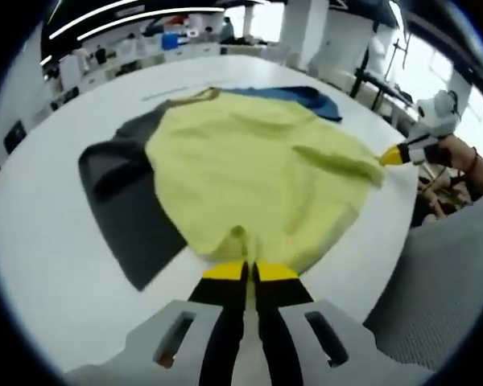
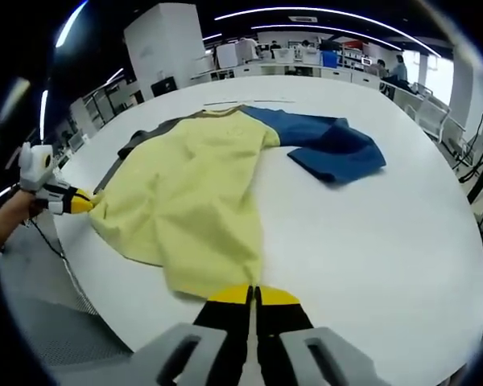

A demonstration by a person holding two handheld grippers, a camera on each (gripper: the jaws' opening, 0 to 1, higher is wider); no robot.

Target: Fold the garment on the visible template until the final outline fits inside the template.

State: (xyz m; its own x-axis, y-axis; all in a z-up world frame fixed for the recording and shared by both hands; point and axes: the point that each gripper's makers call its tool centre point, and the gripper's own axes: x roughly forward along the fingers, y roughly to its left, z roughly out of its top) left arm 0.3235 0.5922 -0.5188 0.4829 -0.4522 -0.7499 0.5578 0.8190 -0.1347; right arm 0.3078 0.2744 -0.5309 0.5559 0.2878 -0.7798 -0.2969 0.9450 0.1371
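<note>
White tabletop (image 1: 48, 257) — soft yellow garment (image 1: 258, 169) pinched by both grippers (image 1: 250, 272).

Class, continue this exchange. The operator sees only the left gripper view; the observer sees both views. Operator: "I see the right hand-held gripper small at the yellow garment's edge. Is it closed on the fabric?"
Observer: Yes. In the right gripper view, the right hand-held gripper has its jaws together on the yellow garment's near edge.
Operator: How far does the blue cloth reach?
Observer: The blue cloth runs out from the garment's far edge and lies spread on the bare white table.
Operator: How does my gripper look from there?
Observer: The left hand-held gripper meets the garment's corner at the table's edge.
</note>
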